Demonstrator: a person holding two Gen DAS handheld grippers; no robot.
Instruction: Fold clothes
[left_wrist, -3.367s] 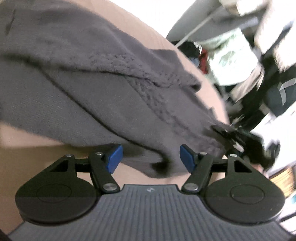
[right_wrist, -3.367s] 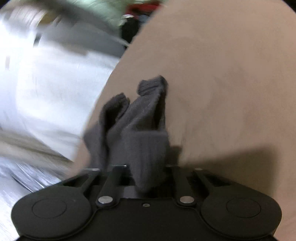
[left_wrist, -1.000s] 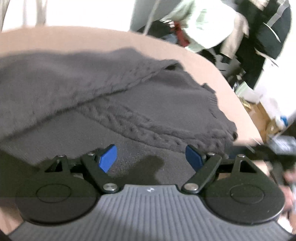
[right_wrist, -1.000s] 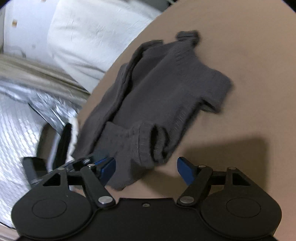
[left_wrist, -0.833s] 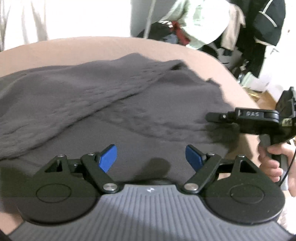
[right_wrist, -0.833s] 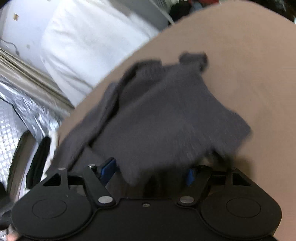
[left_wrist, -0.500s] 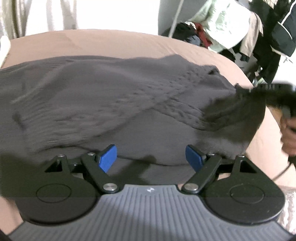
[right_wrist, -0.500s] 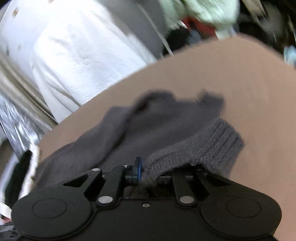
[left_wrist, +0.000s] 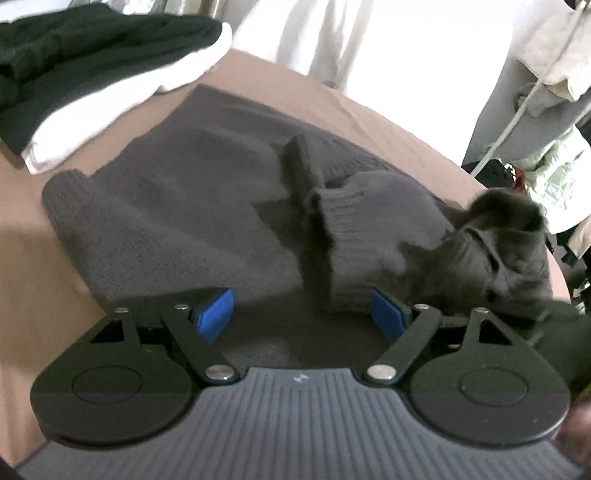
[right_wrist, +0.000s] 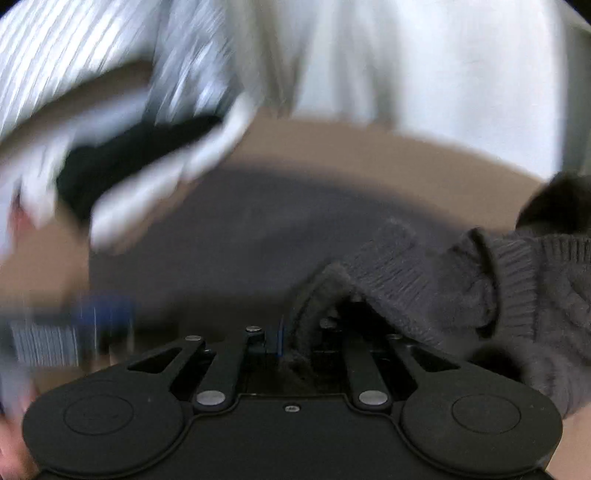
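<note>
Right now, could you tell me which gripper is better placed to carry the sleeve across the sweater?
The right gripper: it is shut on the ribbed sleeve cuff of the grey sweater. The left gripper is open, empty, hovering over the body.

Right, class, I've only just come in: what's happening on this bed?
A person with a gripper in each hand is folding a dark grey knitted sweater on a tan bed surface. The right gripper is shut on the sweater's ribbed edge, lifting it over the body. The left gripper is open at the sweater's near edge, holding nothing. Folded black and white clothes sit beyond.
</note>
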